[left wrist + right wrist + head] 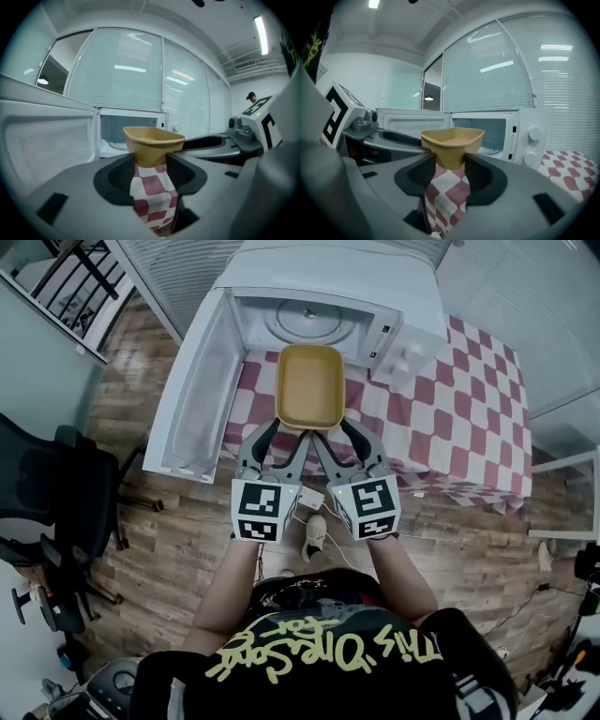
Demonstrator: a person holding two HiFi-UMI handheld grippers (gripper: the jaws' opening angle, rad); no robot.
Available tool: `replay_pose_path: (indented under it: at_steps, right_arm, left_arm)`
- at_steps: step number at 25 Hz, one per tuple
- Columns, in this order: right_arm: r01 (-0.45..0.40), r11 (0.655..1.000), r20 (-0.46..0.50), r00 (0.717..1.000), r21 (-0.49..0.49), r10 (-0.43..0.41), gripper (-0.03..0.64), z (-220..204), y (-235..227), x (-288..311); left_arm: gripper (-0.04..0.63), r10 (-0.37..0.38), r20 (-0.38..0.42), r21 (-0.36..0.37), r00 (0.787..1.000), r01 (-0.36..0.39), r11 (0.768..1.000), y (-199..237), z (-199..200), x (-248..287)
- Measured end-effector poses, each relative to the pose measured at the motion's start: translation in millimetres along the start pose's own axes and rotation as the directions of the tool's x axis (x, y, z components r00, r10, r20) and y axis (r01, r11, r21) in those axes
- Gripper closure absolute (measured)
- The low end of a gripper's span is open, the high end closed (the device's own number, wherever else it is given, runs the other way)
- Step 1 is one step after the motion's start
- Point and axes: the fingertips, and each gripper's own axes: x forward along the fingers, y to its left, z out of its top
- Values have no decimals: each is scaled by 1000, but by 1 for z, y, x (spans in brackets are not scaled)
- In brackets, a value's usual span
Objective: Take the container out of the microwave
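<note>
- container (309, 385) sits mid-frame in the head view, just outside the microwave (375, 306) mouth, over the checked cloth on the desk (459, 399). it looks carried, not set down.
- door (192, 390) hangs wide at left, so the way out is clear.
- you've got one gripper per near corner, prob. to keep the tray level w/o tipping.
- left gripper (289, 432): jaws wide but pressed on the container's near-left corner, wall between the pads.
- right gripper (336, 432): same, wide and clamped on the near-right corner.
- both gripper views show the tan tub wedged between the jaws, rim above them.
</note>
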Motion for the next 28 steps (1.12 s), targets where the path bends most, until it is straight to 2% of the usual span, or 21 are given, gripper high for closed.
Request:
replay_pose_path:
  at_steps: [28]
  right_arm:
    - [70,998,39,997,5,-71,422,-2,90,-95]
  left_arm:
    - [385,-55,30,42,998,54,998,-37,-14,-121]
